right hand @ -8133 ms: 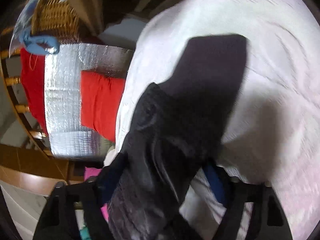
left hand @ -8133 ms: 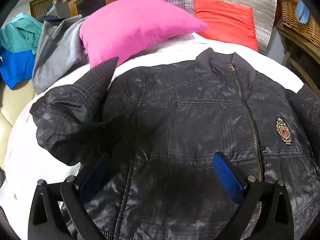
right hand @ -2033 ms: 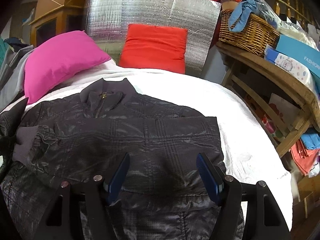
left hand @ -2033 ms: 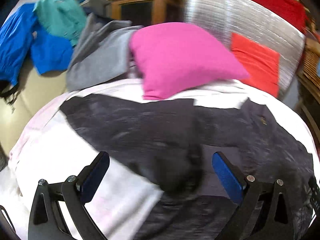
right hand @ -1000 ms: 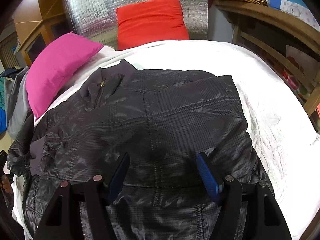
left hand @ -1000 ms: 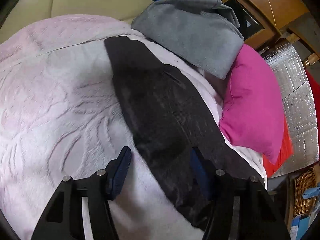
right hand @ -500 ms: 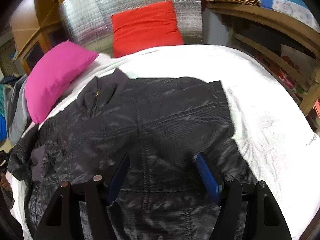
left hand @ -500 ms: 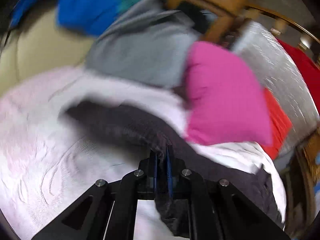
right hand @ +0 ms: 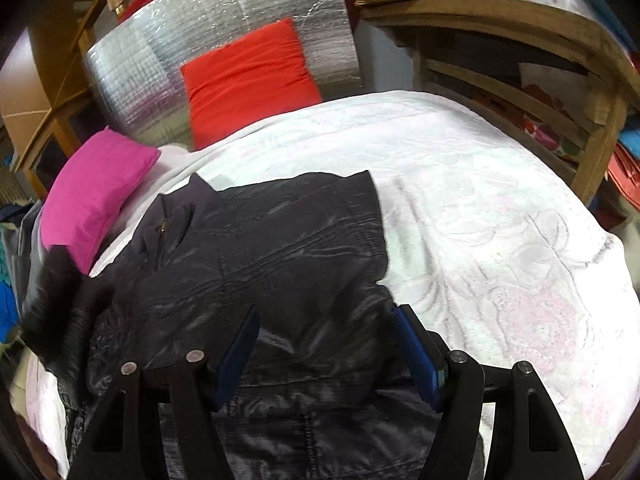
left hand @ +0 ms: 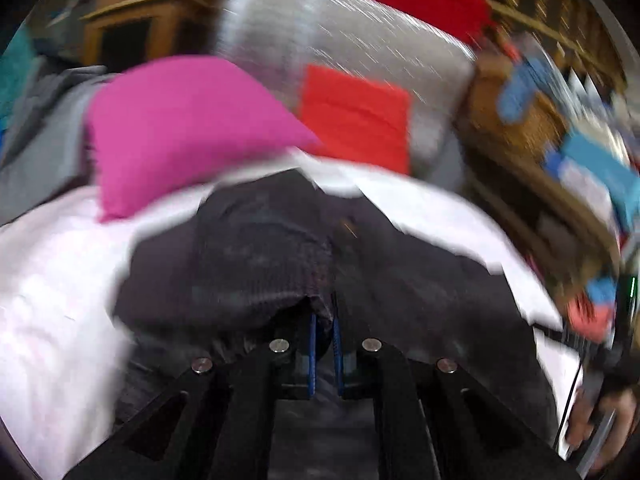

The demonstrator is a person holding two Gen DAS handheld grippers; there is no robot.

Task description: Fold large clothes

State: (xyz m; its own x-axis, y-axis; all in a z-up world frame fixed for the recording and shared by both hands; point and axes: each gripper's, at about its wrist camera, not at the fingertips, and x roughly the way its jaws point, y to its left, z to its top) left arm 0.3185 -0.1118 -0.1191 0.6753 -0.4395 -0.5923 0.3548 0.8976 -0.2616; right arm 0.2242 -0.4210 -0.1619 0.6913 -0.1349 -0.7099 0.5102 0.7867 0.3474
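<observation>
The black jacket (right hand: 256,264) lies face up on the white bedspread (right hand: 500,240) of the bed, collar toward the pink pillow (right hand: 92,200) and red pillow (right hand: 248,76).

Left tool (left hand: 324,344): clenched on the jacket's left sleeve (left hand: 248,264), dark fabric pinched between its blue pads. One second ago its jaws stood wide apart over that sleeve, which lay stretched outward on the bedspread; half a second ago they had closed on it. The sleeve is now raised and bunched over the jacket body, and the left view is heavily motion-blurred, consistent with a swing inward.

Right tool (right hand: 324,348): released, jaws wide apart, holding nothing, poised above the right side of the jacket, where the right sleeve already lies folded across the chest.

Assessment: the second sleeve fold appears under way. Laying the left sleeve flat on the chest would likely leave the body fold outstanding.
</observation>
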